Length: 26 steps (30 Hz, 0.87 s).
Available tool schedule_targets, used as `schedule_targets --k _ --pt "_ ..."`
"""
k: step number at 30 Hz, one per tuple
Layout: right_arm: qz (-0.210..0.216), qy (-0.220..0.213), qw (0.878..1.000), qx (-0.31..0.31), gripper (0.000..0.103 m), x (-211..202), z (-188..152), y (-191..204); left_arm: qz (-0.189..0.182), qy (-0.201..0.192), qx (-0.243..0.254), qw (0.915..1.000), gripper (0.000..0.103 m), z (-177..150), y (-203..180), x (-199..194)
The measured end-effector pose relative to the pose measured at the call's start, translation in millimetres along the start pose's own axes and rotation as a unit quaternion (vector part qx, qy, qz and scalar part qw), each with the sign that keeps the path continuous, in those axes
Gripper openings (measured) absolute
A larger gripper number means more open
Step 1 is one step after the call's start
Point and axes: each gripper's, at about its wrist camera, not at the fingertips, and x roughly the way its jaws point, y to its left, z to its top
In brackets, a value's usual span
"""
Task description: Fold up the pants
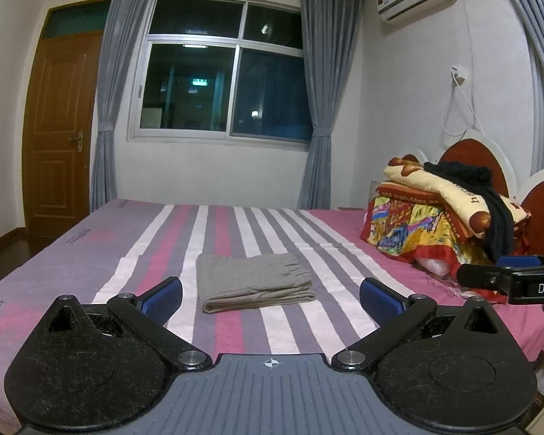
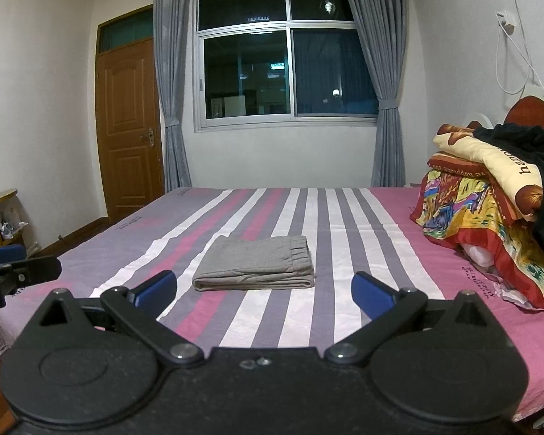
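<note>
The pants (image 1: 254, 282) lie folded on the bed (image 1: 344, 224). Each hand-held gripper, left (image 1: 270, 295) and right (image 2: 263, 290), is released and empty; both should withdraw clear without touching the stack.

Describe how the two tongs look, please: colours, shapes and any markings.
Both the left tongs and the right tongs have matte black bodies with rounded lobes, silver pivot bolts and blue ribbed finger pads. The right one's side bears white letters "DAS".

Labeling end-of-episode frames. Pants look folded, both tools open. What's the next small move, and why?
Probably none on the cloth: just draw both tools back and stop. The grey pants lie as a neat flat stack on the striped bed, edges roughly lined up. The left tool and right tool are open, hold nothing, and sit short of the pants. Another fold seems unnecessary.
</note>
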Motion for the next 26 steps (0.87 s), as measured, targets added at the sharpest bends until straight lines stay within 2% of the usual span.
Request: schedule_targets --k 26 --pt "0.000 0.000 1.000 -0.006 0.103 0.0 0.5 -5.7 -0.009 -0.015 0.016 0.9997 0.103 -2.8 -2.1 -6.2"
